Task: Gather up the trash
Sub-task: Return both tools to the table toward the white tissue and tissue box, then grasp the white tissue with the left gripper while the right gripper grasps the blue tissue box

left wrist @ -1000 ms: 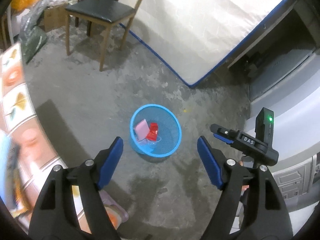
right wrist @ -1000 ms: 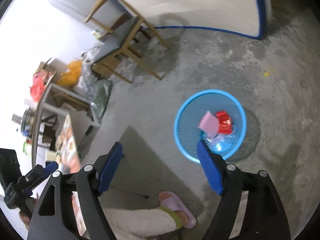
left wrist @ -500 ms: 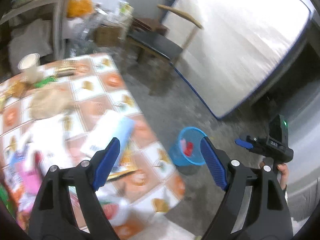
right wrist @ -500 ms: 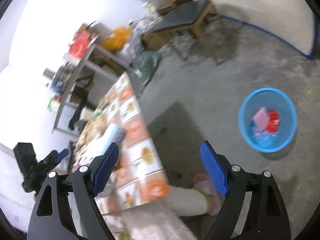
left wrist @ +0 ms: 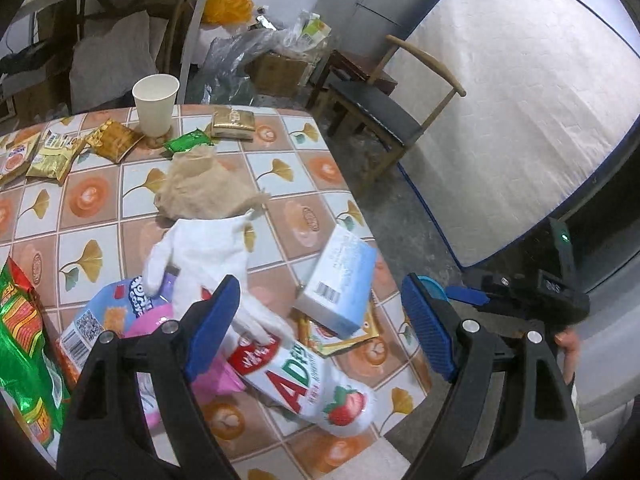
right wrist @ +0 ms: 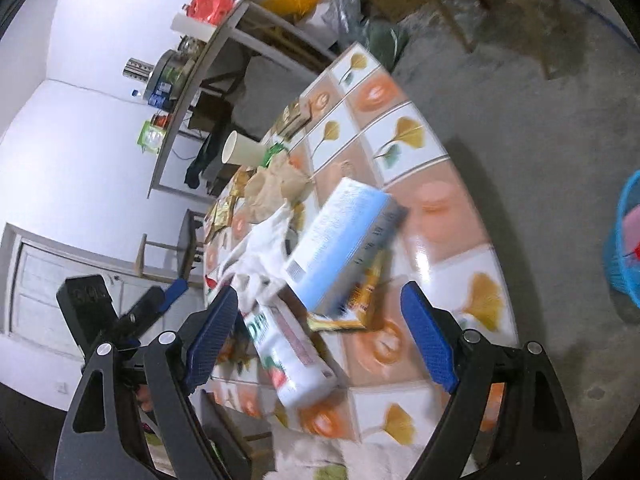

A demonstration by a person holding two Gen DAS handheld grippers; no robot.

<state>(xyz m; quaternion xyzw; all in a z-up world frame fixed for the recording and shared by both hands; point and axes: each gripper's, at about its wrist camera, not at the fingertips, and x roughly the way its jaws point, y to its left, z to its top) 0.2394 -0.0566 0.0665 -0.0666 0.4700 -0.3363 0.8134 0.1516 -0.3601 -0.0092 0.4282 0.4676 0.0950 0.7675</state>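
Note:
Trash lies on a tiled table [left wrist: 304,168]: a light blue box [left wrist: 340,280] [right wrist: 344,240], a white strawberry "AD" pouch [left wrist: 308,388] [right wrist: 296,356], a white cloth [left wrist: 204,256], a crumpled brown paper bag [left wrist: 200,188], a paper cup [left wrist: 155,102] [right wrist: 240,152], gold and green snack packets [left wrist: 112,140], a green bag [left wrist: 24,340]. My left gripper [left wrist: 320,328] is open and empty above the pouch and box. My right gripper [right wrist: 320,332] is open and empty above the same pile. The blue basket [right wrist: 628,240] stands on the floor at the right.
A wooden chair with a black seat [left wrist: 376,112] stands beyond the table, next to a white mattress [left wrist: 520,120] leaning on the wall. A shelf table with clutter [right wrist: 208,52] and bags [left wrist: 256,52] stand behind. The floor is bare concrete [right wrist: 540,120].
Both grippers have swung up from the blue basket on the floor to the table. The trash pile now fills both views. Both stayed open and empty.

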